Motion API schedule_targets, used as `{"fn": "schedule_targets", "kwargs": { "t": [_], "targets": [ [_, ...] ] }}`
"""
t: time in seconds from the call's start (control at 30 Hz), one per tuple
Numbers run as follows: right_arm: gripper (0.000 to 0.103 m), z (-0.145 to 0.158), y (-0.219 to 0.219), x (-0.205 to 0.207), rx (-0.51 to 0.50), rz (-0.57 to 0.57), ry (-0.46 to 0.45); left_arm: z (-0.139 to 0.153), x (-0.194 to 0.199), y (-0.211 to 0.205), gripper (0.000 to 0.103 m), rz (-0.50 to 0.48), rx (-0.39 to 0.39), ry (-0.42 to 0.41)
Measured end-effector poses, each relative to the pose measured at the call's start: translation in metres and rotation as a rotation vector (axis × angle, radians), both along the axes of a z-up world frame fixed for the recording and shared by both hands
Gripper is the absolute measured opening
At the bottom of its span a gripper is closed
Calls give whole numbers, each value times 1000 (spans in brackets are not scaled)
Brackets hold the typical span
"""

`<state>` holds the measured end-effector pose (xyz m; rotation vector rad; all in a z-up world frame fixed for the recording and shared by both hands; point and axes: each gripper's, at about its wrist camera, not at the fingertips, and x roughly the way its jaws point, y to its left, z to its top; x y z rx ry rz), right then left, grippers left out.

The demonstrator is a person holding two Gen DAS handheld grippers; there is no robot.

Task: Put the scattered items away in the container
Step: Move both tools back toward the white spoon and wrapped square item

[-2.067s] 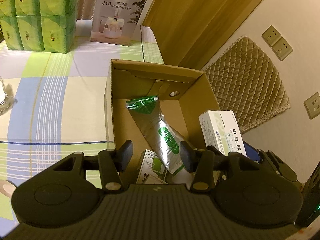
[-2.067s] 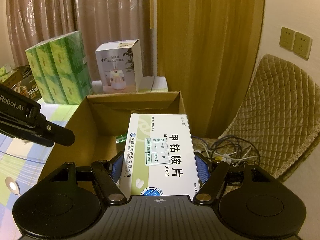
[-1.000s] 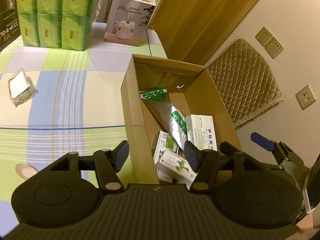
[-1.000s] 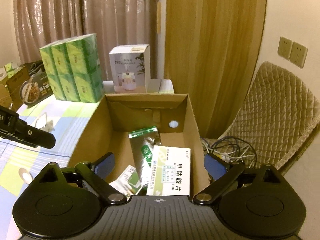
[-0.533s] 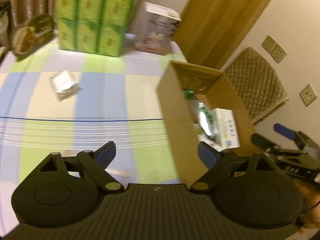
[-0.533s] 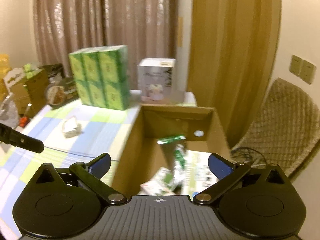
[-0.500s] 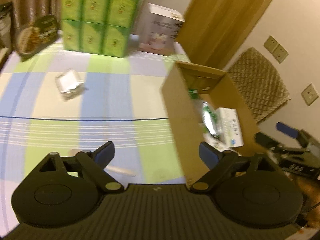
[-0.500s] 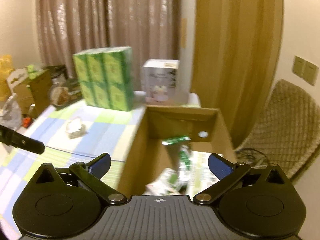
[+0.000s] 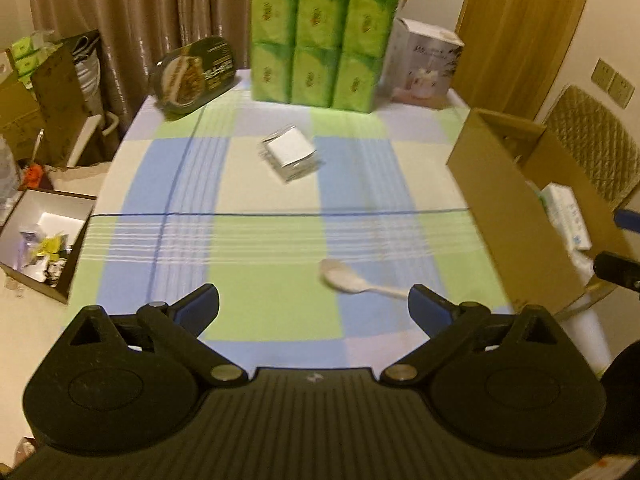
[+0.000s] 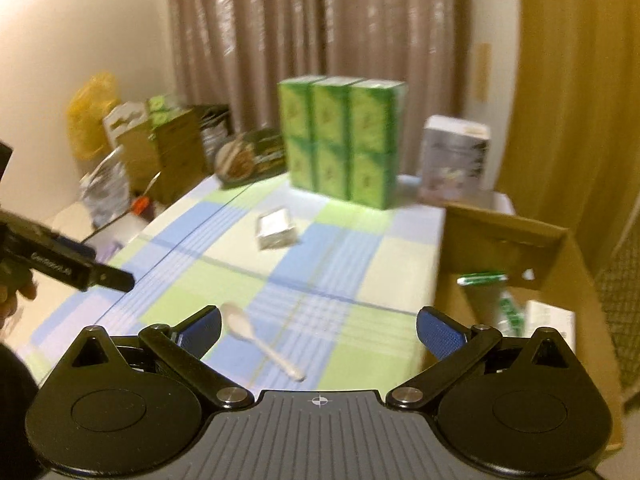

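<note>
both claws wide over the checked table, two items still loose

the table (image 9: 280, 280) with its checked cloth has broad bare stretches in the middle; its left edge drops to the floor, where an open box of oddments (image 9: 44, 236) sits. along the far edge stand a block of green packs (image 9: 320, 44), a white carton (image 9: 424, 64) and a dark oval tin (image 9: 196, 72). the cardboard box (image 9: 516, 216) sits at the right edge of the table, its near wall upright, with a white medicine box (image 9: 568, 216) and a green foil pack (image 10: 486, 280) inside

a small clear-wrapped packet (image 9: 290, 152) lies alone mid-table, well apart from everything. a pale spoon (image 9: 352, 278) lies nearer, bowl to the left in the left wrist view, just ahead of the left gripper (image 9: 314, 306)

the left gripper is spread wide and grips nothing, its fingers off the cloth. the right gripper (image 10: 318, 330) is likewise spread wide and bare, with the spoon lying between its fingers in its own view and the cardboard box close by its right finger
</note>
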<state>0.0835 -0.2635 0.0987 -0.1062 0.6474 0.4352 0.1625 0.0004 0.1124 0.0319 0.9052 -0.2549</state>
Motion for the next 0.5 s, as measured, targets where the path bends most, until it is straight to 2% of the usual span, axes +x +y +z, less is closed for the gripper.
{"fn": "schedule_targets", "kwargs": {
  "t": [0.23,0.5],
  "targets": [
    [101,-29,30,7,-62,83,42,-21,-1,18,99,-14,27,3],
    [101,-67,59,32,-113,204,89,-41,14,27,99,-73,51,-13]
  ]
}}
